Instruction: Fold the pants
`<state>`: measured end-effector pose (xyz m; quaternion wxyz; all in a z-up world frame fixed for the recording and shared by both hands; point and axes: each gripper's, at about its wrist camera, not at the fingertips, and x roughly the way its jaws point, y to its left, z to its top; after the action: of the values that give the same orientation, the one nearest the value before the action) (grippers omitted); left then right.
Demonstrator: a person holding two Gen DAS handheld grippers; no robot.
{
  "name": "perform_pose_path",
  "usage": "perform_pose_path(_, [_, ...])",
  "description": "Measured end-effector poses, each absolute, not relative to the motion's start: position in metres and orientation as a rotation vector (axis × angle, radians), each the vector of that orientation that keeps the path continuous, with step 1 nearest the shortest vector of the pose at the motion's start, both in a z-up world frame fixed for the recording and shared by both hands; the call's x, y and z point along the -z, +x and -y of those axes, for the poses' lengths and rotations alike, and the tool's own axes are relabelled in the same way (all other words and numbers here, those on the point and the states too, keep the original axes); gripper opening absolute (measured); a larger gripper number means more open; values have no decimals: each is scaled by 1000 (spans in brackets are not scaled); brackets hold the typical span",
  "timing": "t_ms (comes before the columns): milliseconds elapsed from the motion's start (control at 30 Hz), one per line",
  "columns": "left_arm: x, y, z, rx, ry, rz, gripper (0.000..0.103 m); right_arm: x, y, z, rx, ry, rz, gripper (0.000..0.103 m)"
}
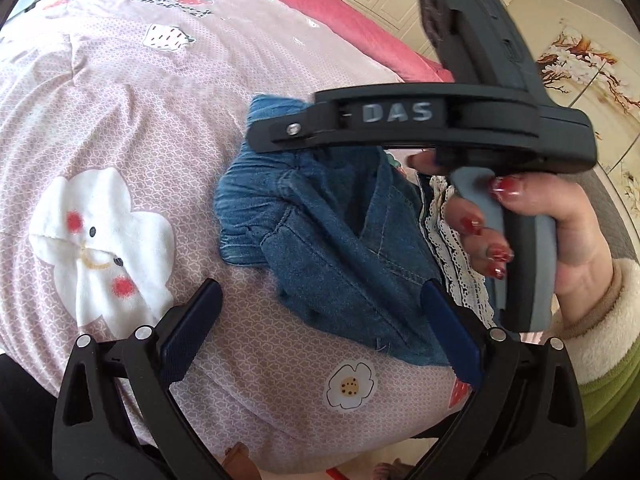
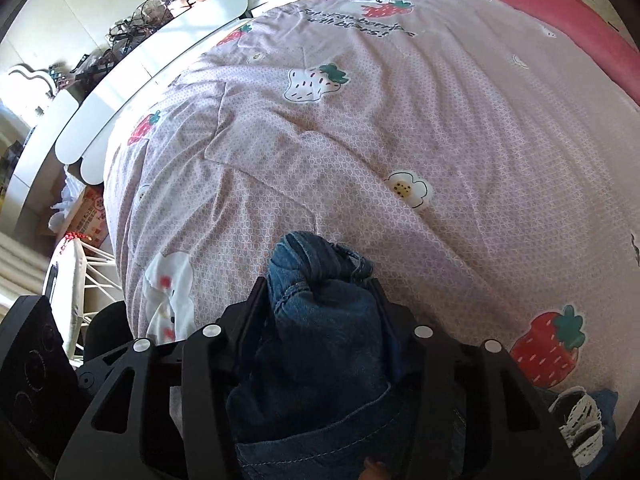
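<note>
Denim pants (image 1: 320, 240) lie bunched on the pink bed quilt (image 1: 120, 120); the right hand-held gripper (image 2: 320, 300) pinches a fold, and the left hand-held gripper (image 1: 320, 328) is spread beside them.

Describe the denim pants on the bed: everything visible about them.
The denim pants are blue jeans with pale stitching, a patch pocket and white lace trim at one edge. They lie bunched and partly folded on the pink strawberry-print quilt. The right gripper is closed on a wad of them; the left gripper is open, one pad against the cloth.
</note>
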<state>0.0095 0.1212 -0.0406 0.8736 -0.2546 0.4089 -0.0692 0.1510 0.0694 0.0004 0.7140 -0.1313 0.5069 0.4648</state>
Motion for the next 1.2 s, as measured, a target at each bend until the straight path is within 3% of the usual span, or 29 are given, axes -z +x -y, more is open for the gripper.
perform_pose_path(200, [39,8,-122,148,-552,-816,93,-28,151,-39,-1105,-159,-1094,40])
perform_pose_path(400, [42,14,-137,253,-756,-779,92,-48,144,-10,-1149,-97,-1051,38])
perform_pose_path(467, [39,16,-137,306,-810,-760,72,-52,141,-2,-1155,-83,-1036,38])
perform_pose_path(500, [38,18,-139,318,-820,-754,68,-54,140,2,-1155,-74,-1029,38])
perform_pose_path(633, [28,23,-131,327,-785,-744,36,-67,143,26,-1142,-27,-997,38])
perform_pose_path(667, [24,23,-127,330,-774,-741,33,-70,144,33,-1136,-21,-989,38])
perform_pose_path(1200, [-16,48,-42,374,-572,-773,32,-74,155,138,-1071,108,-950,39])
